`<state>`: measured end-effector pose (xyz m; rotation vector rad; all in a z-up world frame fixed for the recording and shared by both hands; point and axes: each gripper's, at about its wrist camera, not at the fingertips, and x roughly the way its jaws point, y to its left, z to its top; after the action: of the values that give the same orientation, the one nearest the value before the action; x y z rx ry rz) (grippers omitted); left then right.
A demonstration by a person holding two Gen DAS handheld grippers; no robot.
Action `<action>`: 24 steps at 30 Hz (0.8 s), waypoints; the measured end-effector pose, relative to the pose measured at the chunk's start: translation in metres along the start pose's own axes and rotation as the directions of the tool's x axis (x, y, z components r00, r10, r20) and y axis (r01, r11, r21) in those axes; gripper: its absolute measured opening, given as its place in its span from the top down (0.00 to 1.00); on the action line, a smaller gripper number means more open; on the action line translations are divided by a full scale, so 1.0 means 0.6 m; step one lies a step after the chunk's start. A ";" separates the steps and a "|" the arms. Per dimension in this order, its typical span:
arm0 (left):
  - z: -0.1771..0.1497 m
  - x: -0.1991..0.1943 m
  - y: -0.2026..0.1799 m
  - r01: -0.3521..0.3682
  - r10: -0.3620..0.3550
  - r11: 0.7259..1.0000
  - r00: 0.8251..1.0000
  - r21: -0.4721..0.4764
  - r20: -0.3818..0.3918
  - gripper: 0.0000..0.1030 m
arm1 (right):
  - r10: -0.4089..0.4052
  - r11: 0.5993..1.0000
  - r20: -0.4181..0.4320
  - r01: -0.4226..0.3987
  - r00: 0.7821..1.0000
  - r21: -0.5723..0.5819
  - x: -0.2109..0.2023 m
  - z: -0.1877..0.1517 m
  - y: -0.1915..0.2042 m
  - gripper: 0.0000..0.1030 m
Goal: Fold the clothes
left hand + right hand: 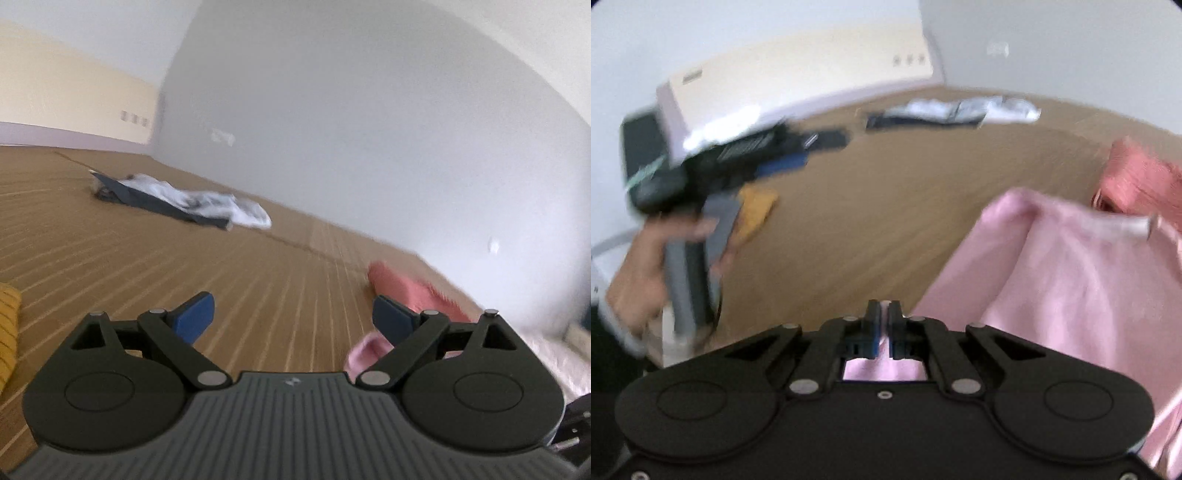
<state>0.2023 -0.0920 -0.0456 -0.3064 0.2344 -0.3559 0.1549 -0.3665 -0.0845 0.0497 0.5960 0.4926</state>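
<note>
Our right claw [884, 314] is clenched on an edge of the pale pink satin garment [1052, 295], which drapes off to its right. Our left claw [293, 317] hangs released, the garment just beside its right finger, so it is well placed to take a second edge.

The left gripper [293, 319] had its blue pads [194, 315] spread wide with nothing between them, a bare hand [646, 258] wrapped round its grey handle, while the right gripper [884, 317] was pinched down on pink fabric [1052, 280] poking between its jaws.
</note>
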 end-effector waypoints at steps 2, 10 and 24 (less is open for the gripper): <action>0.004 -0.013 0.002 -0.057 0.057 0.998 0.998 0.009 0.032 0.07 | 0.029 0.999 0.036 -0.030 0.999 0.017 0.020 0.037 -0.008 0.95; 0.014 -0.031 0.025 -0.184 0.184 0.983 0.981 -0.014 0.067 0.07 | 0.103 0.989 0.069 -0.110 0.992 0.104 0.177 0.189 -0.015 0.93; -0.013 0.004 -0.010 -0.069 0.078 0.992 0.994 0.108 -0.081 0.07 | 0.049 0.967 -0.064 -0.063 0.997 -0.247 0.017 0.030 0.037 0.51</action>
<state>0.2007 -0.1000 -0.0513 -0.1781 0.3089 -0.3070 0.1623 -0.3404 -0.0709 -0.1874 0.5860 0.6221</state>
